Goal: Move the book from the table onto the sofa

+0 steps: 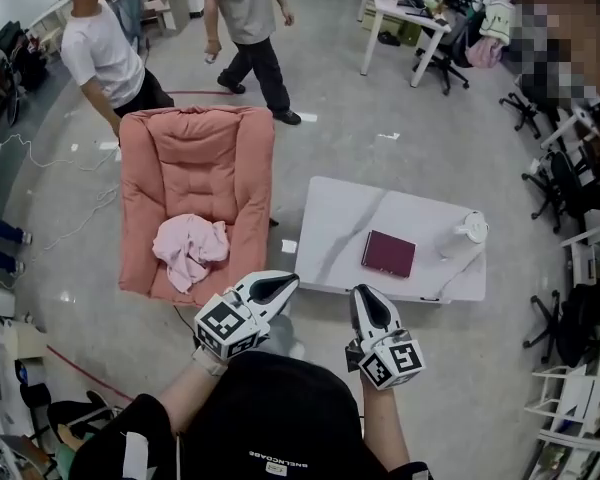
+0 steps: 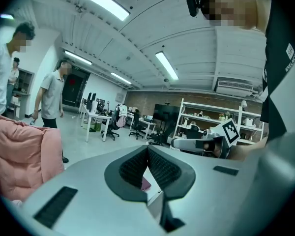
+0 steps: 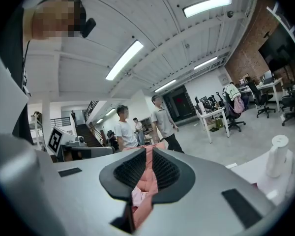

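Observation:
A dark red book (image 1: 388, 253) lies flat on the white low table (image 1: 330, 218); a sliver of the book (image 2: 145, 183) shows below the left jaws. The pink sofa (image 1: 195, 168) stands left of the table, with a crumpled pink cloth (image 1: 190, 248) on its seat. My left gripper (image 1: 285, 284) is shut and empty, hovering between sofa and table near the table's front left corner. My right gripper (image 1: 365, 294) is shut and empty too, just short of the table's front edge, below the book. In the right gripper view the sofa (image 3: 146, 178) shows between the jaws.
A white lidded cup (image 1: 467, 233) stands on the table right of the book. Two people (image 1: 105, 53) (image 1: 245, 18) stand behind the sofa. Desks (image 1: 405, 18) and office chairs (image 1: 555, 183) line the back and right side, and shelving (image 1: 580, 408) fills the right corner.

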